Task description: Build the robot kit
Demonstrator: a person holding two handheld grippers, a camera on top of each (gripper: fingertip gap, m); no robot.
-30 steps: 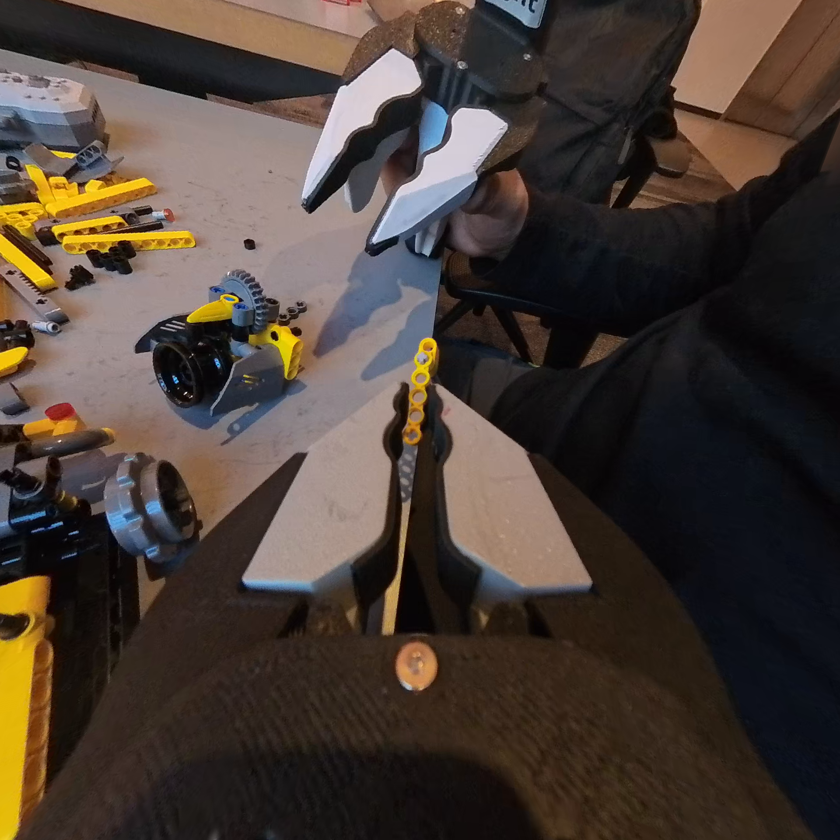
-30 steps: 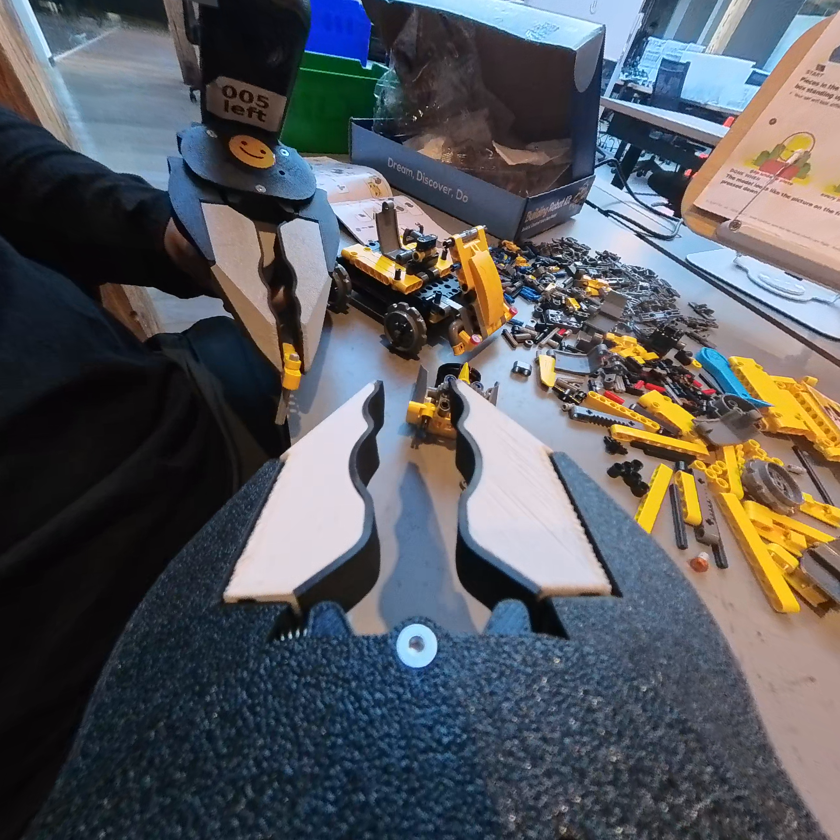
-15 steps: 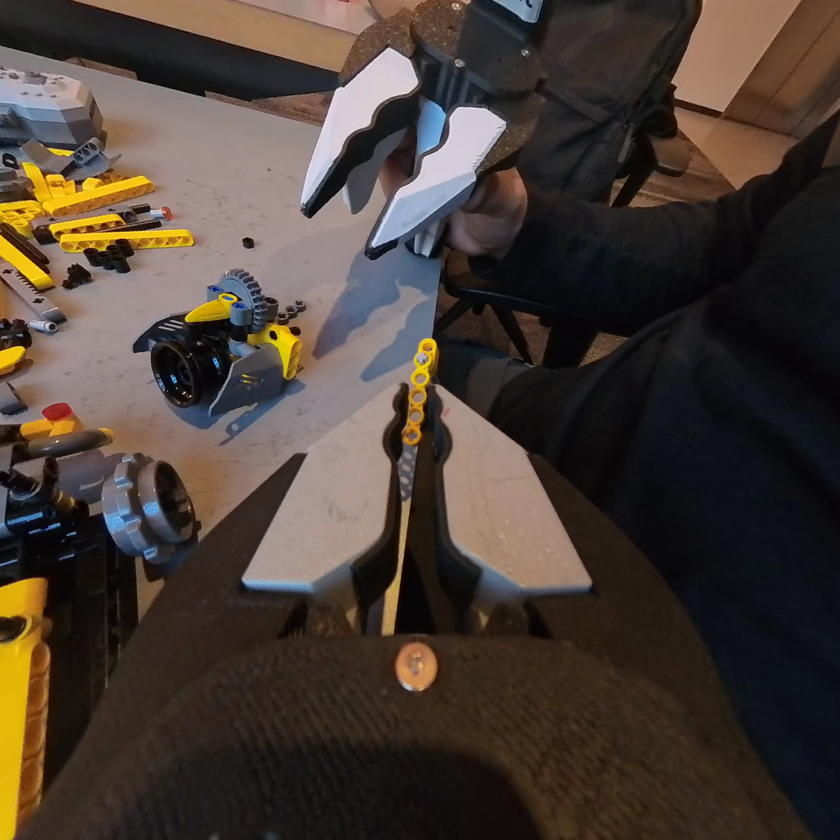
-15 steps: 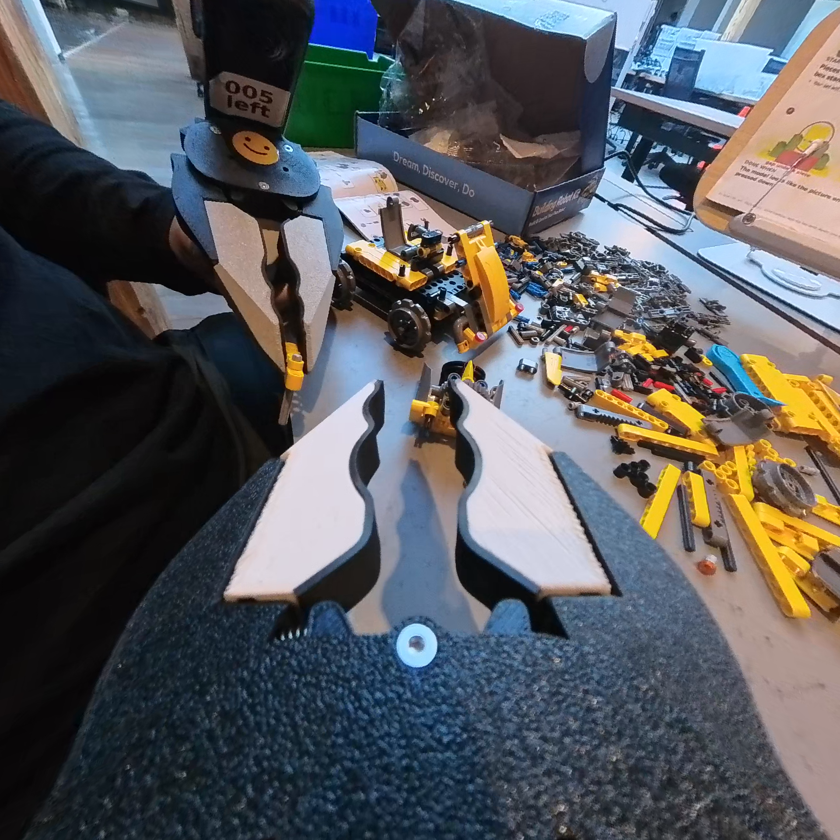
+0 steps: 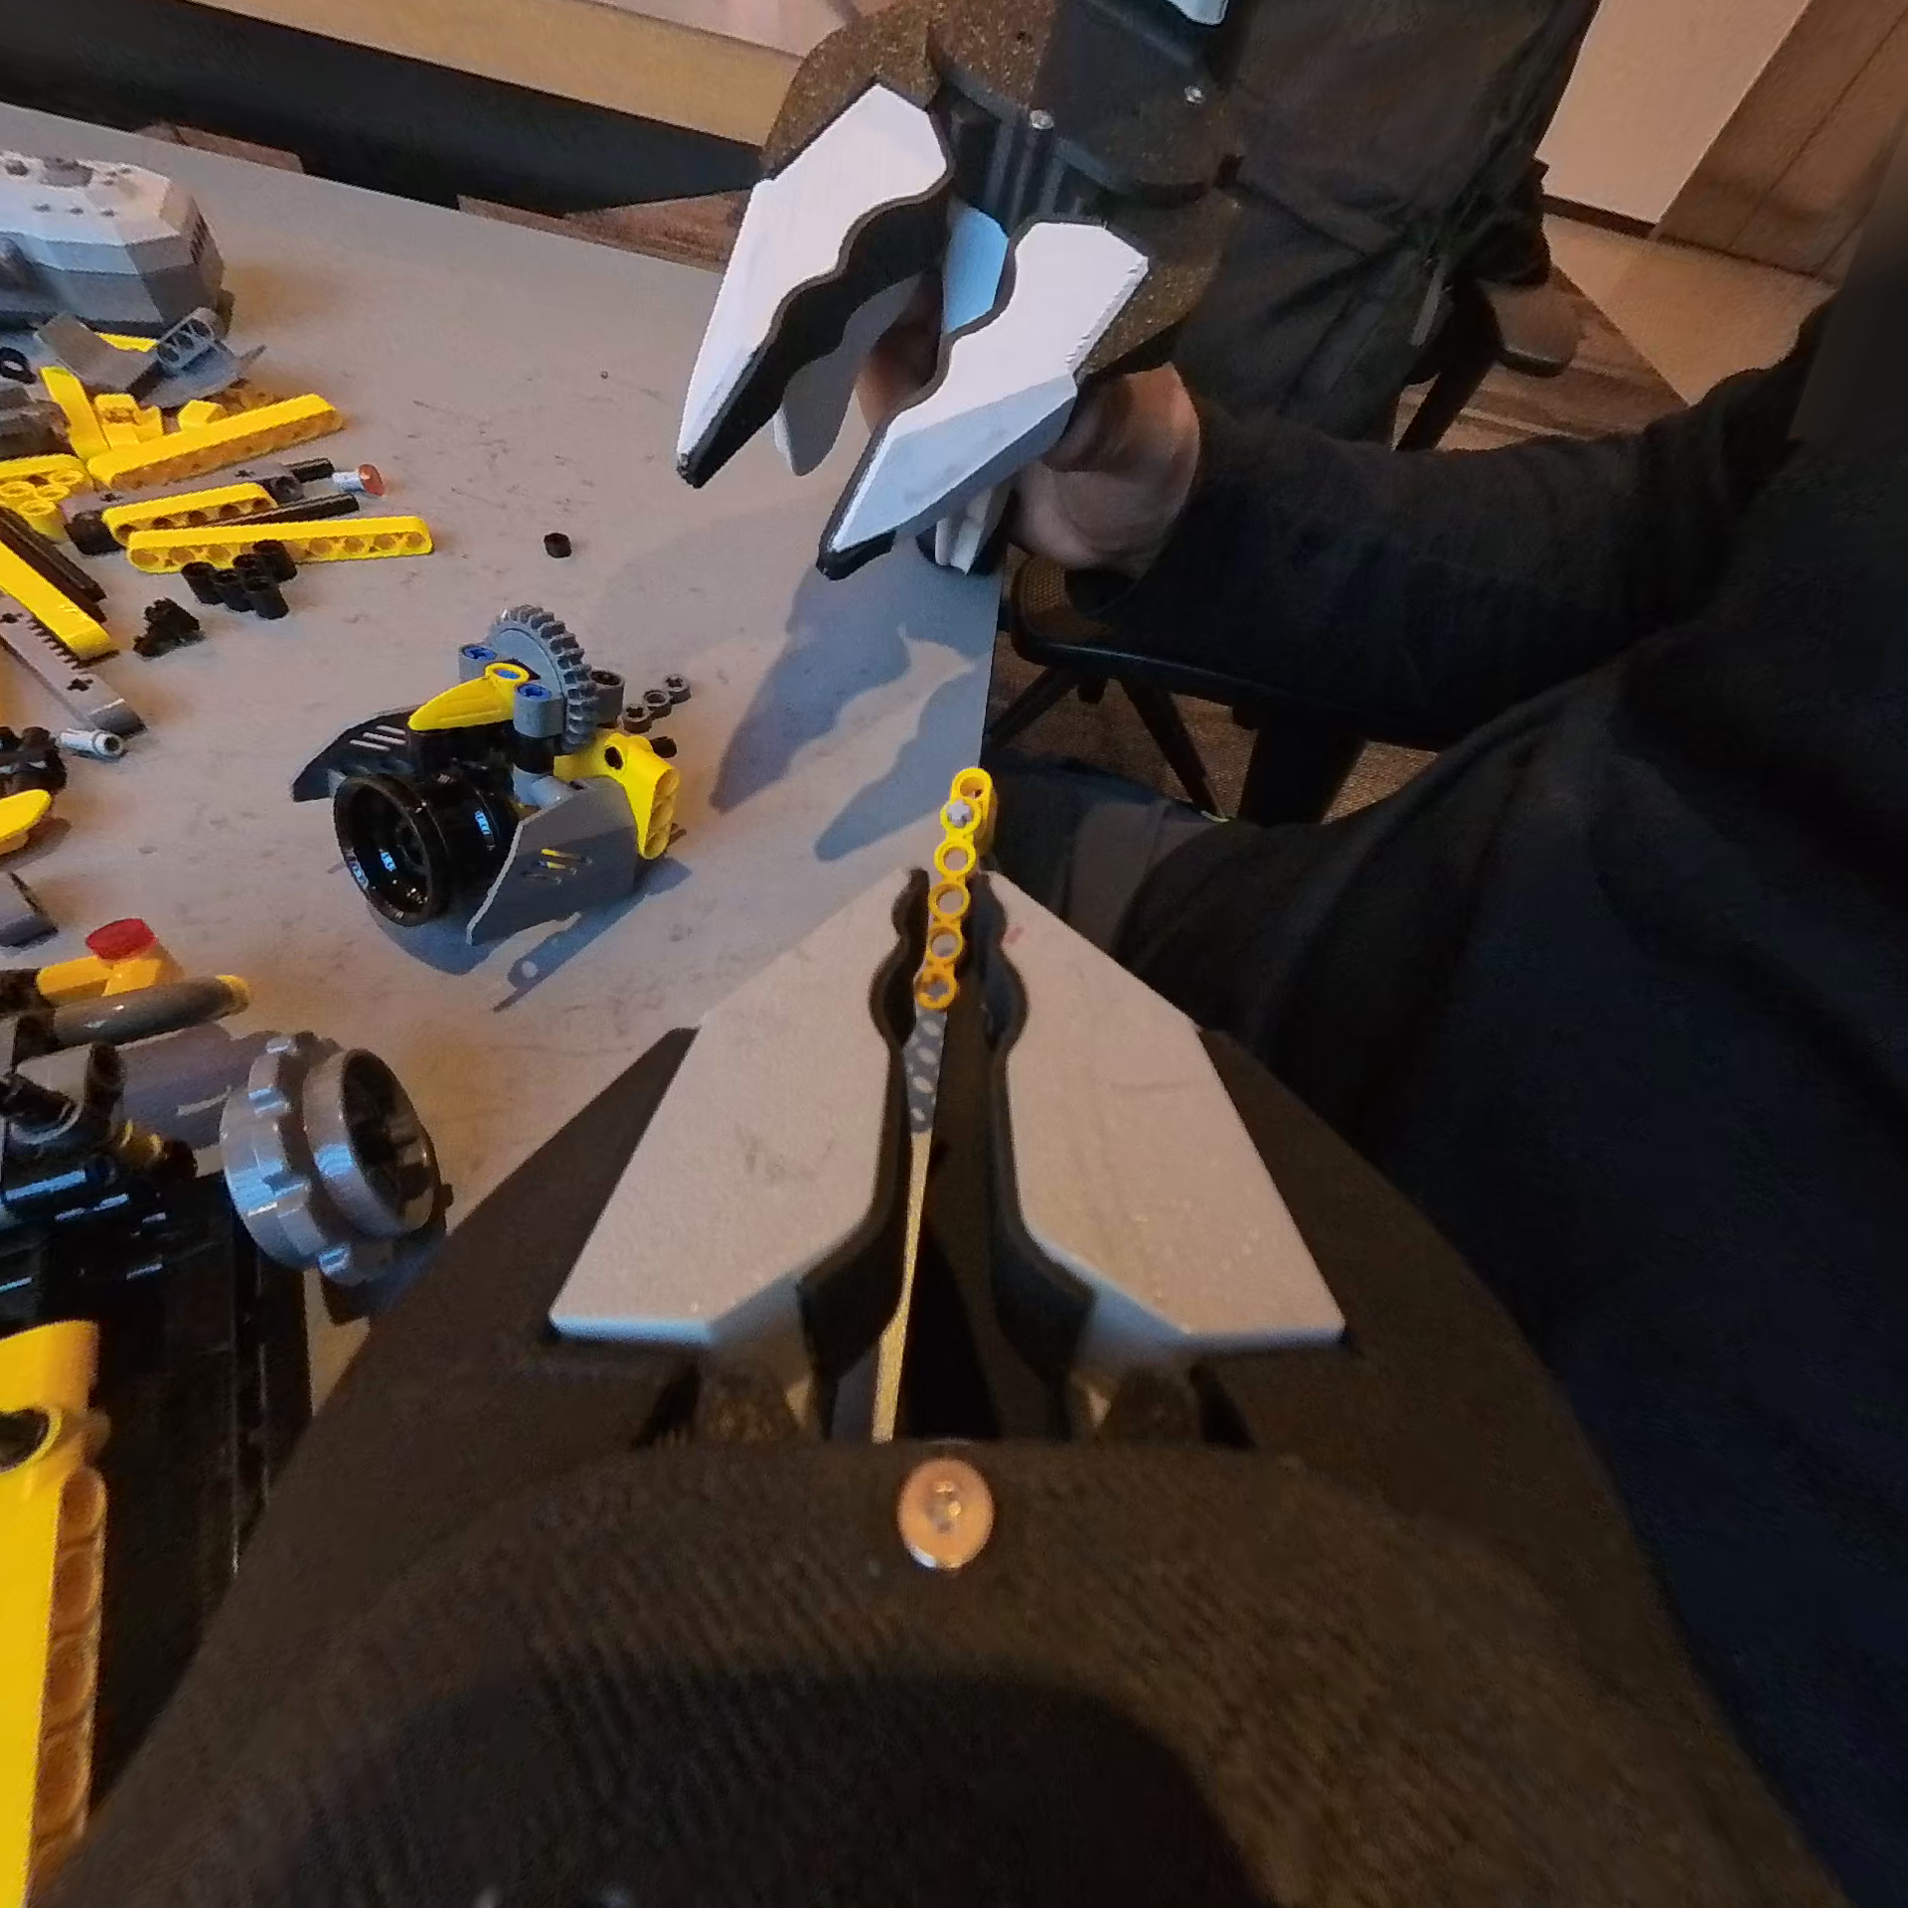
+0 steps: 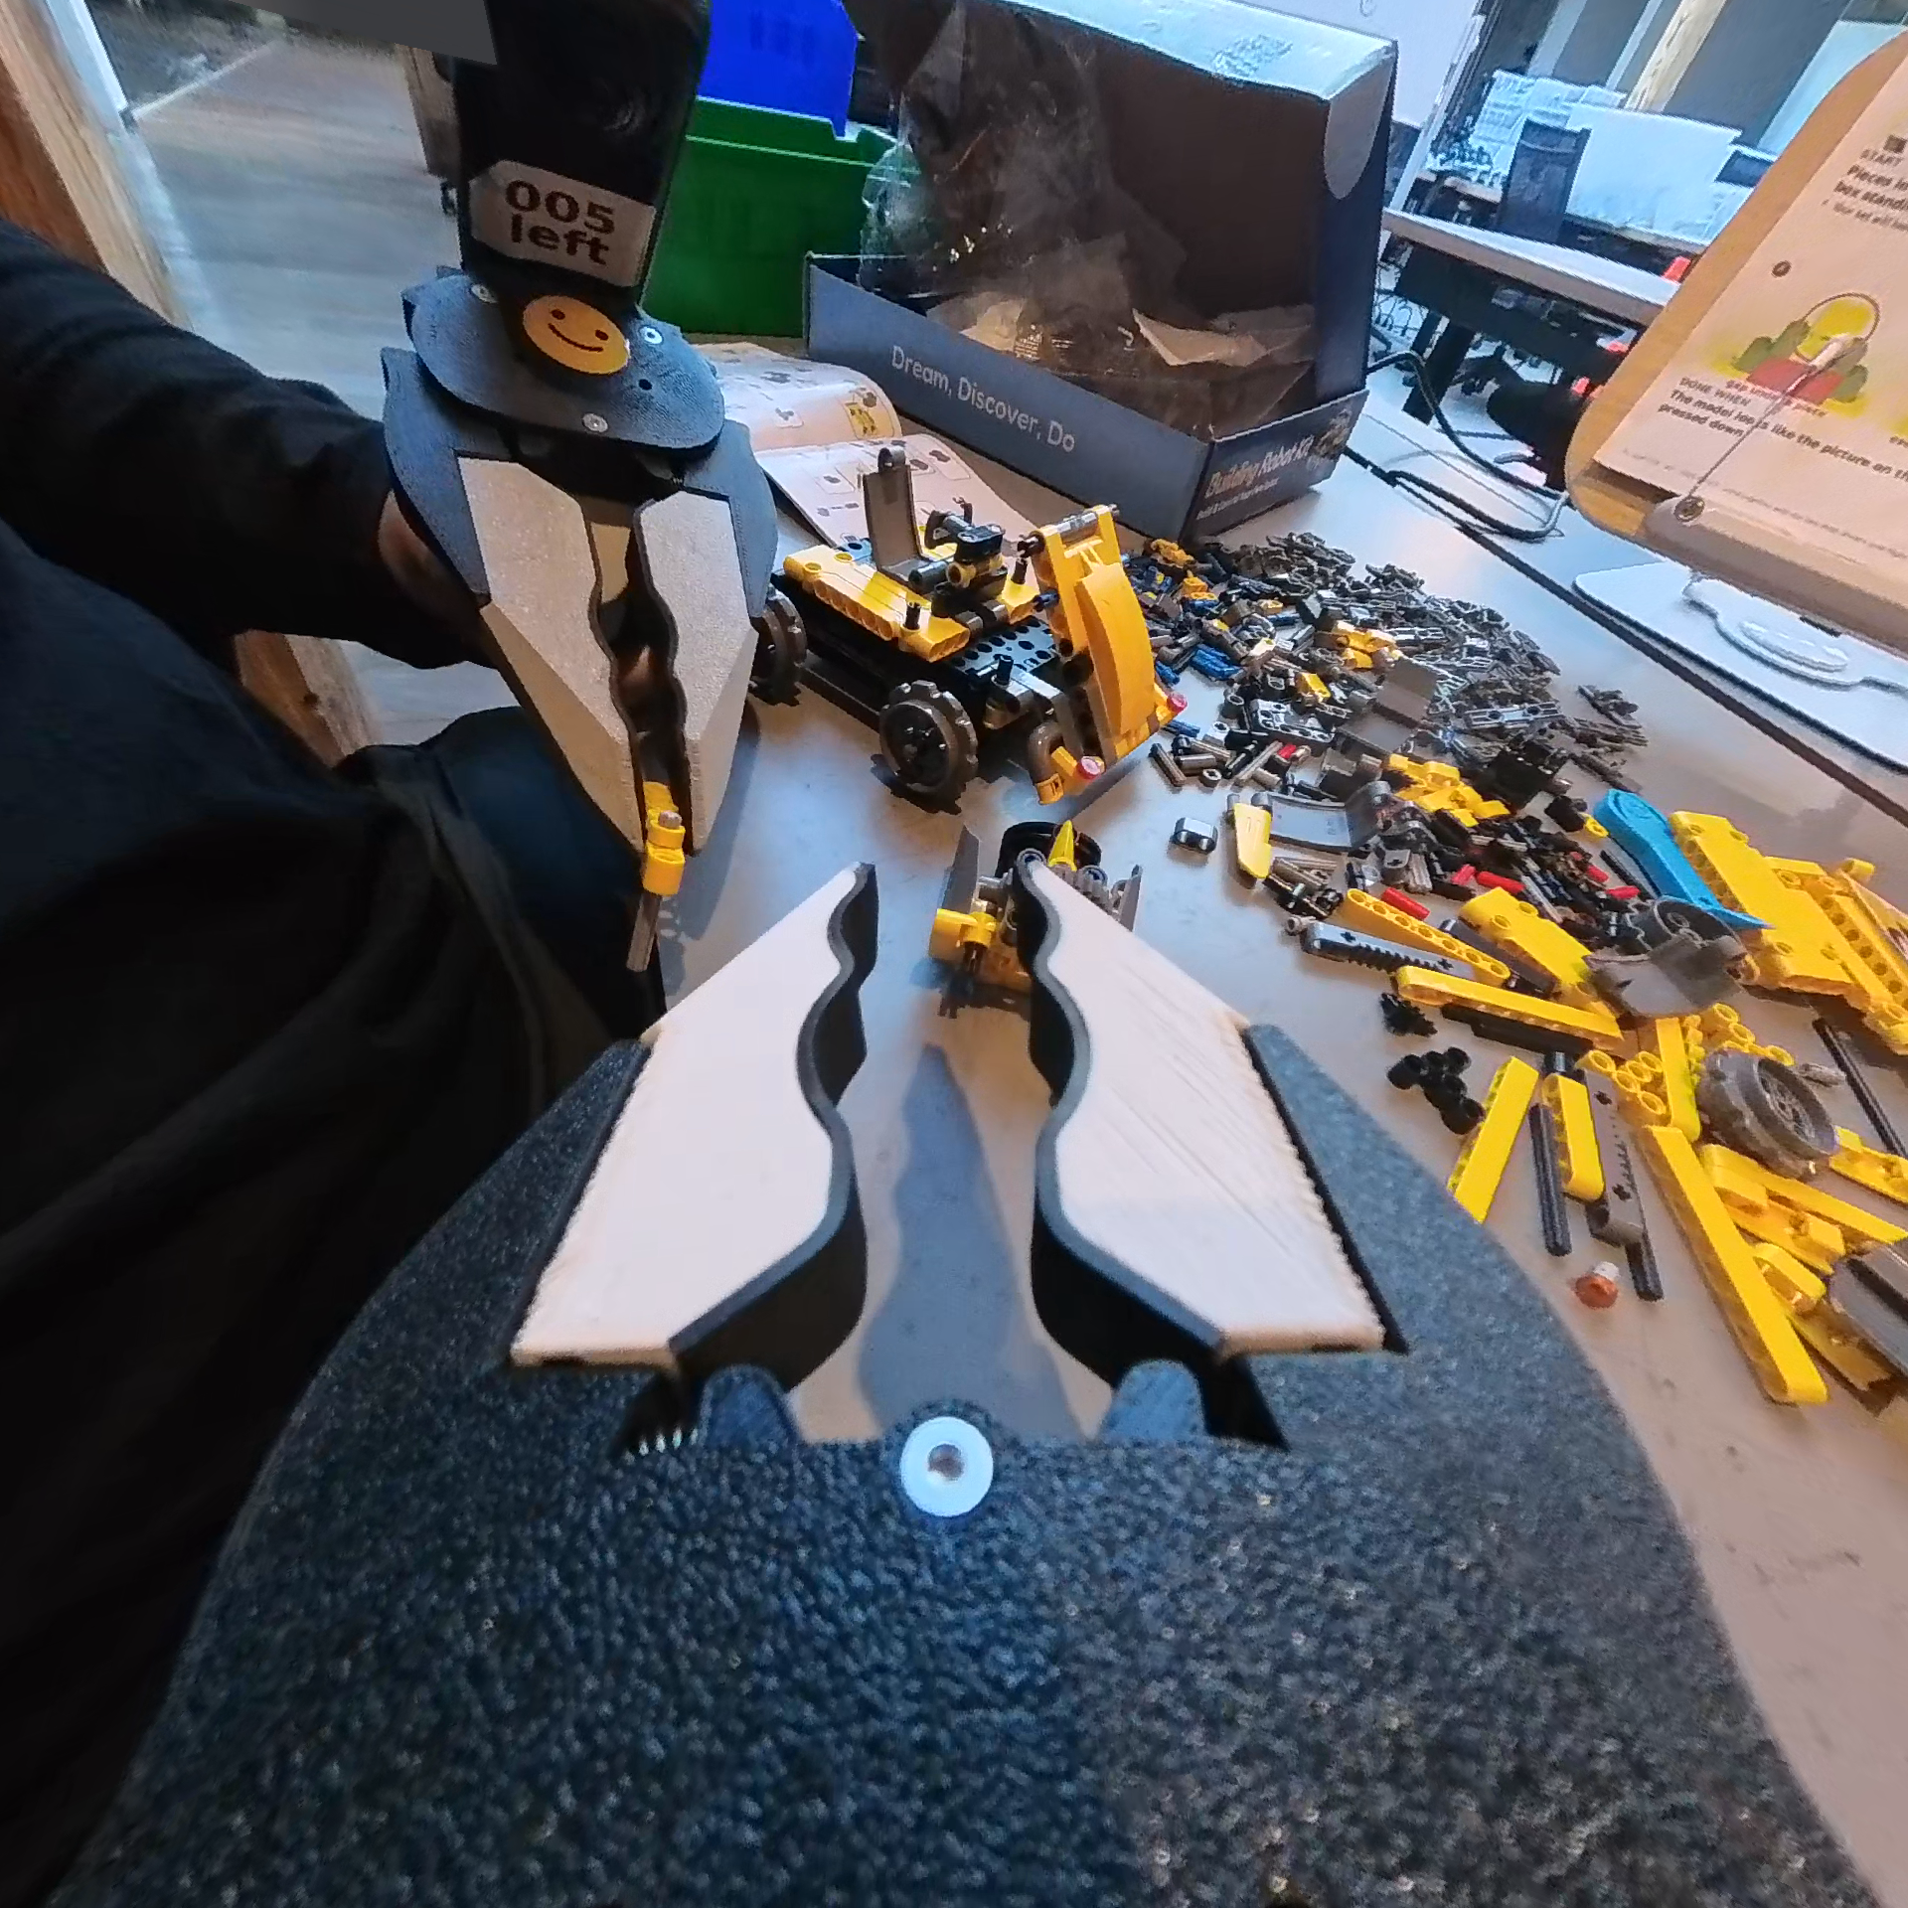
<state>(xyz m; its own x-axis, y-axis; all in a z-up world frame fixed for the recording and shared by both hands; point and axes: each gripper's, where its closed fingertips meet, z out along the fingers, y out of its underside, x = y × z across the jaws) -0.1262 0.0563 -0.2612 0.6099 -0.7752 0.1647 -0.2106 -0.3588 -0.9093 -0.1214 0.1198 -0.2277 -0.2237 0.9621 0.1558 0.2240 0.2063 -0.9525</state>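
Note:
My left gripper [image 5: 950,898] is shut on a thin yellow holed beam [image 5: 958,857] with a grey piece on it, held in the air over the table's near edge. It also shows in the right wrist view [image 6: 661,816], still gripping the beam [image 6: 661,852]. My right gripper [image 6: 945,878] is open and empty, hovering above the table. It shows in the left wrist view [image 5: 764,516] too, pointing down with its jaws apart. A small yellow, grey and black assembly with a wheel and a gear [image 5: 496,795] lies on the table just beyond the right fingertips [image 6: 971,924].
A yellow and black vehicle model [image 6: 981,640] stands behind the assembly. Loose yellow beams and dark small parts [image 6: 1549,929] spread to the right. A dark open box [image 6: 1136,413], a green bin [image 6: 764,227] and a booklet lie farther back. The person's dark sleeves flank the table edge [image 5: 981,661]. My right fingertips sit around 8 centimeters from my left ones.
Almost nothing. The right wrist view has shifted slightly. The left gripper still holds the yellow beam and the right one stays open.

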